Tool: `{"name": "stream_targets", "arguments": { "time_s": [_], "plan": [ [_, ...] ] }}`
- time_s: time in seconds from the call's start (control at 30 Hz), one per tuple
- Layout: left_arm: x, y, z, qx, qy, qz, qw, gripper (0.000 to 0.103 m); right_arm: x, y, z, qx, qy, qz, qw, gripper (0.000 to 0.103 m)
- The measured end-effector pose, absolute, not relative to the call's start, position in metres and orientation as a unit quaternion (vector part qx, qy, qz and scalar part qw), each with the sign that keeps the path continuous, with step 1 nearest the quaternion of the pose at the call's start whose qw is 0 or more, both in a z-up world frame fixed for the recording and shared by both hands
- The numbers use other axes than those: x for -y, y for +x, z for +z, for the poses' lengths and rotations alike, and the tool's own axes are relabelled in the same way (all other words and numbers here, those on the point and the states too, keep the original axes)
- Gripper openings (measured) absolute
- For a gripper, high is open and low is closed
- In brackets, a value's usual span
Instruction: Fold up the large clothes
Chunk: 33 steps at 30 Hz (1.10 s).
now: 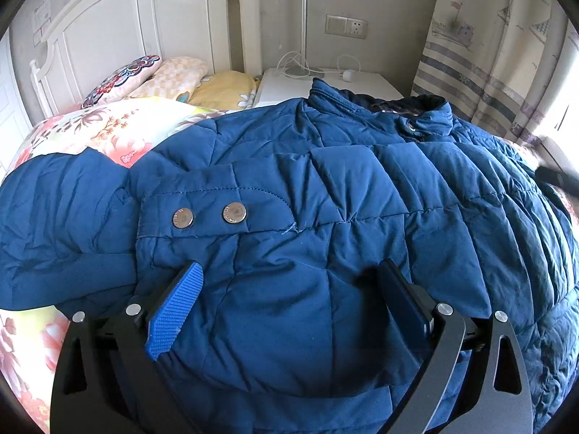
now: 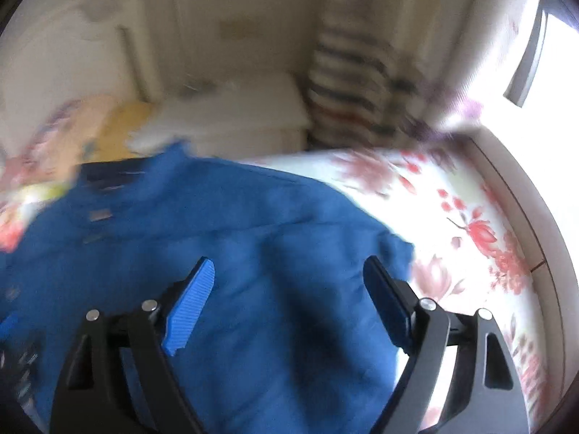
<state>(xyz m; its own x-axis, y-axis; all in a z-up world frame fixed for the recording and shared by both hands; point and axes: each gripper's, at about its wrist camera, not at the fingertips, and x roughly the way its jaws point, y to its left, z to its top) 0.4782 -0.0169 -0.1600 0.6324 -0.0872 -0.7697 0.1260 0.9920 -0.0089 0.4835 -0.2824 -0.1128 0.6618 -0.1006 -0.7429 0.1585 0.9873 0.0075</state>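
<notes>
Nearest the left claw point(image 1: 289, 285), its jaws stand wide with a puffed fold of the blue quilted jacket point(image 1: 325, 195) bulging up between the pads; the pads flank the padding but do not visibly pinch it, so nothing looks held. Just ahead of its left pad sits a sleeve tab with two metal snaps point(image 1: 210, 215), and farther ahead the collar point(image 1: 380, 108) lies toward the nightstand point(image 1: 325, 79). The right claw point(image 2: 289, 285) is likewise spread wide and empty, hovering over the jacket's right portion, with the jacket's edge just beside its right pad and bare floral bedspread point(image 2: 470, 224) beyond; this view is smeared with motion. The likely trouble: slippery, springy padding may slide out of a shallow bite, or a jaw may gather the bedspread along with the cloth near that edge, dragging the cover and skewing the fold. A grab made on blurred footing could also catch only the top layer. As for containers, none shows; the pillows point(image 1: 170, 76) far ahead of the left claw simply rest at the headboard point(image 1: 119, 21).
</notes>
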Motion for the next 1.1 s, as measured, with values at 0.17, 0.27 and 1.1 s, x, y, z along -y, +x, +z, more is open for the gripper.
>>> {"name": "stream_targets", "arguments": {
  "time_s": [0.17,0.27,1.1],
  "plan": [
    [0.016,0.477,-0.16,-0.423,0.017,-0.063,0.904,0.092,0.209,0.467,-0.149,-0.452,-0.056,-0.002,0.89,0.087],
    [0.015,0.477,-0.159,-0.422,0.012,-0.066,0.904,0.092,0.207,0.461,-0.15,-0.458,-0.05,-0.018,0.887,0.087],
    [-0.425,0.36,-0.13,-0.219,-0.493,0.164,0.826,0.092,0.213,0.385,-0.162,-0.433,-0.001,-0.011,0.901,0.101]
  ]
}}
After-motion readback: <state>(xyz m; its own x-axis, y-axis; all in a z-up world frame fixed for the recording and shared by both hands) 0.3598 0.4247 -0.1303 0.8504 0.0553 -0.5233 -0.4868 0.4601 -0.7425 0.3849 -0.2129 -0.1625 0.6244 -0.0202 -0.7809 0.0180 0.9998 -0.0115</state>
